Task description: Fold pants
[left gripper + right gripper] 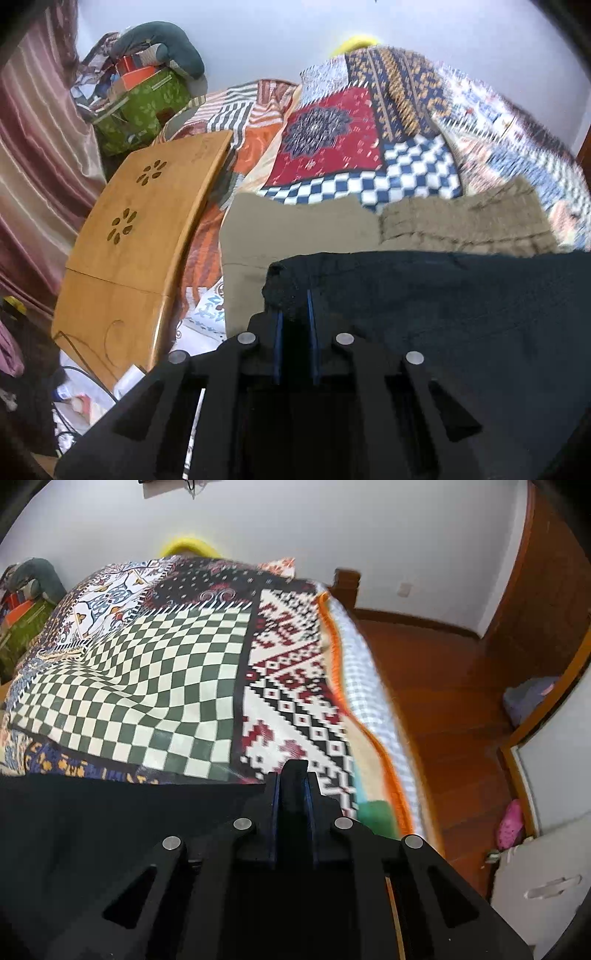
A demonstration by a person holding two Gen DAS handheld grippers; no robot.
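Note:
Black pants [443,314] lie across the near part of the bed, over a patchwork bedspread [332,136]. My left gripper [294,306] is shut on the pants' left corner, and dark cloth bunches between its blue pads [309,310]. In the right wrist view the black pants [110,812] spread to the left. My right gripper [293,775] is shut on their right corner, with a fold of black cloth standing up between its fingers. Beyond the black pants lies a khaki garment [295,232] with a ribbed band at its right end.
A wooden lap table [147,229] rests on the bed at the left, with a green box [140,107] and clutter behind it. The bedspread [147,686] ends at an orange-trimmed edge on the right, above a wood floor [443,709]. A white drawer unit [546,886] stands at the far right.

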